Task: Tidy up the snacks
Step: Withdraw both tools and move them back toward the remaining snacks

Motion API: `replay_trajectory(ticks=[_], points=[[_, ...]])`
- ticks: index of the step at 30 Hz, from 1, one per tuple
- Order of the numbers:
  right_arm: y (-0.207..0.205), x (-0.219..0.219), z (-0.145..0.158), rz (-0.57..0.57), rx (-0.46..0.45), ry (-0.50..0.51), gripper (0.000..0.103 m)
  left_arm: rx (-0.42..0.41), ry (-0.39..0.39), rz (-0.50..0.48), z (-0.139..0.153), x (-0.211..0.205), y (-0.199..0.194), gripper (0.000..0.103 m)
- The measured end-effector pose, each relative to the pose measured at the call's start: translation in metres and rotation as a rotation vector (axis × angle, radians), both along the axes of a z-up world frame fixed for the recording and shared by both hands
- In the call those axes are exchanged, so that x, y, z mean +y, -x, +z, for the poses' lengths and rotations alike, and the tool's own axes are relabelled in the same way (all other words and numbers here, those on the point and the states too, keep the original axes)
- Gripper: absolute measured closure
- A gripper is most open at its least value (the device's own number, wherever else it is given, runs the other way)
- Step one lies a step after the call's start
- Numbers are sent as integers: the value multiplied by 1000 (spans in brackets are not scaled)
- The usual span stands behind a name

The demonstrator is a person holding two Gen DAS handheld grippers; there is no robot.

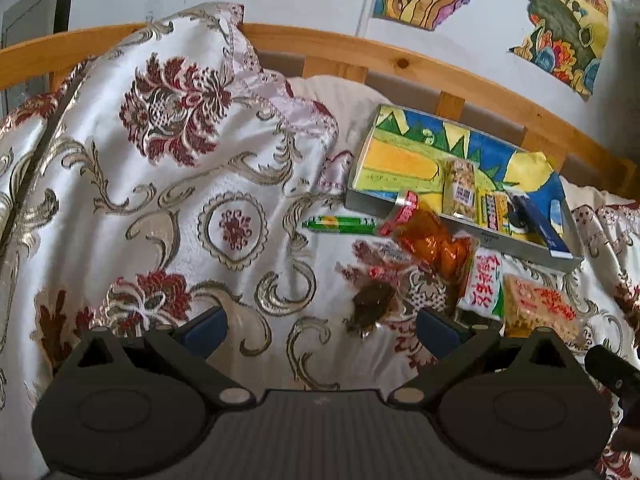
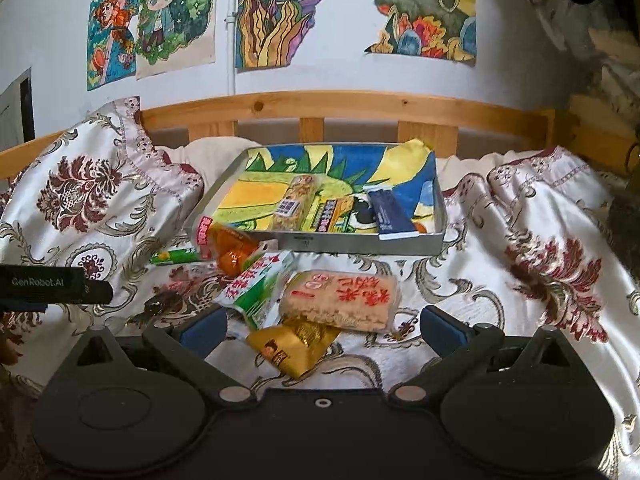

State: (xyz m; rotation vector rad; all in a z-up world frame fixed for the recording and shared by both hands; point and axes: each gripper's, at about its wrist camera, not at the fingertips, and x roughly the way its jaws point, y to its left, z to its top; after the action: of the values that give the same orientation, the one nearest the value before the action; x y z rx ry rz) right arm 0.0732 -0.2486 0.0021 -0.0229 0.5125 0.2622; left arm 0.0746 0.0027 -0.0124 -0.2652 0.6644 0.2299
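Left tongs (image 1: pixel 320 330), right tongs (image 2: pixel 322 326) both spread, empty

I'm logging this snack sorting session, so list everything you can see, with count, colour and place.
Tray: one, grey metal, colourful drawing as liner, on the bed near the rail.
Snacks in tray: three, a tan bar, a yellow packet, a dark blue packet.
Orange snack pack: one, leaning on the tray's front corner.
Green stick packet: one, on the bedspread left of the tray.
Green-white packet: one, before the tray.
Rice cracker pack: one, beige with red print.
Gold packet: one, nearest.
Dark snack: one, clear wrapper.
Bedspread: white, maroon floral.
Wall drawings: several.
Left gripper: open.
Right gripper: open.
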Motion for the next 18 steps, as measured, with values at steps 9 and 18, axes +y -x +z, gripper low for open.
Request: replay_trajectory(ticks=[9, 18], points=[[-2, 4, -5, 19, 45, -9, 1, 15, -4, -7, -4, -1, 0, 1], [-4, 6, -8, 33, 79, -6, 1, 25, -8, -13, -6, -3, 0, 1]])
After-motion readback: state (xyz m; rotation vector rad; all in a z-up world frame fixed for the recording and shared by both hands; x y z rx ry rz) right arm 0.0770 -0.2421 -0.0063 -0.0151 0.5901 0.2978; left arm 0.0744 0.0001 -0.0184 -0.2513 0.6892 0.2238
